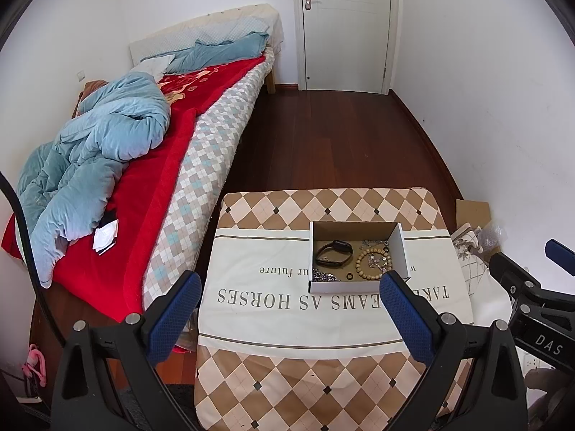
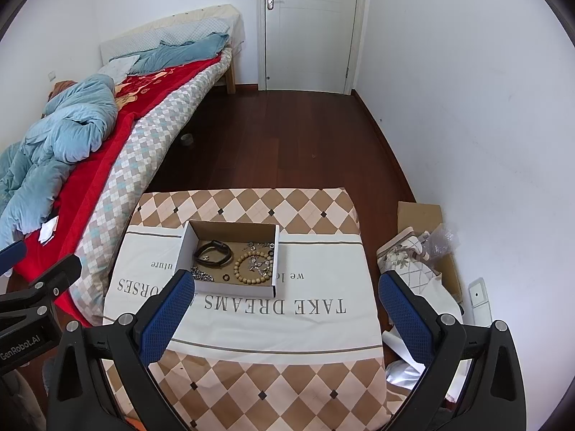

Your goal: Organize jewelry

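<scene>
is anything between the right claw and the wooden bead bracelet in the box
Only the box's low near wall stands between the open right claw and the bead bracelet. The box is open on top, so nothing visible blocks reaching in from above.

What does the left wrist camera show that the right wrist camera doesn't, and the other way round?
Only the left wrist view shows a pink item on the floor by the bed, and the black-and-white items on the red blanket in full.

Only the right wrist view shows a wall socket low on the right wall and a small round object on the floor beside the bed.

Both show the open box on the patterned cloth, holding a black watch, a wooden bead bracelet, a metal chain and a small dark ring. The left gripper and right gripper are both open and empty.
</scene>
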Motion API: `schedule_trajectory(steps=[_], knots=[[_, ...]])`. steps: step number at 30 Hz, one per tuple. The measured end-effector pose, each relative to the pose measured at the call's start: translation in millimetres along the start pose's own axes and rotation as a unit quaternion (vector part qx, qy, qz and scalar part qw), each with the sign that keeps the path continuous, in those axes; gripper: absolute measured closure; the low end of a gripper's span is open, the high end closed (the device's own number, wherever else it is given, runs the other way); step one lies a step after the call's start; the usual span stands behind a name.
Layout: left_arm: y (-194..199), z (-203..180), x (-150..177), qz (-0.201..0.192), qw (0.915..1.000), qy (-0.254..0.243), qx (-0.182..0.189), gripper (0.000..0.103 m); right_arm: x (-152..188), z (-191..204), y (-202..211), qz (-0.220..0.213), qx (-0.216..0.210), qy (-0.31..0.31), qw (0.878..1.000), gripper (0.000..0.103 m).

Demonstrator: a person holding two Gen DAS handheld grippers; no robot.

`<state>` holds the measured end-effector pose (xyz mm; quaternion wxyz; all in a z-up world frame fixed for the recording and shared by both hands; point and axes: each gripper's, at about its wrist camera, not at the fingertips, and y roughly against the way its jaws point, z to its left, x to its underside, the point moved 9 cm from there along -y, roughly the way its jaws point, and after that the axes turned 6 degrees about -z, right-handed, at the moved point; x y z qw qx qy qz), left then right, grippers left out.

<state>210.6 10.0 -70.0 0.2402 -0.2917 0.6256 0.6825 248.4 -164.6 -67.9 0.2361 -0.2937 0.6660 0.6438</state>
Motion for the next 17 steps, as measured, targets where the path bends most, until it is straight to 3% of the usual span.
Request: schedule_trajectory(steps=[17], knots=[[1.9, 0.6, 0.1, 0.000, 1.0000, -0.002, 0.000, 0.002, -3.2, -0.6, 1.3, 0.000, -0.004, -0.002, 1.000, 0.000]])
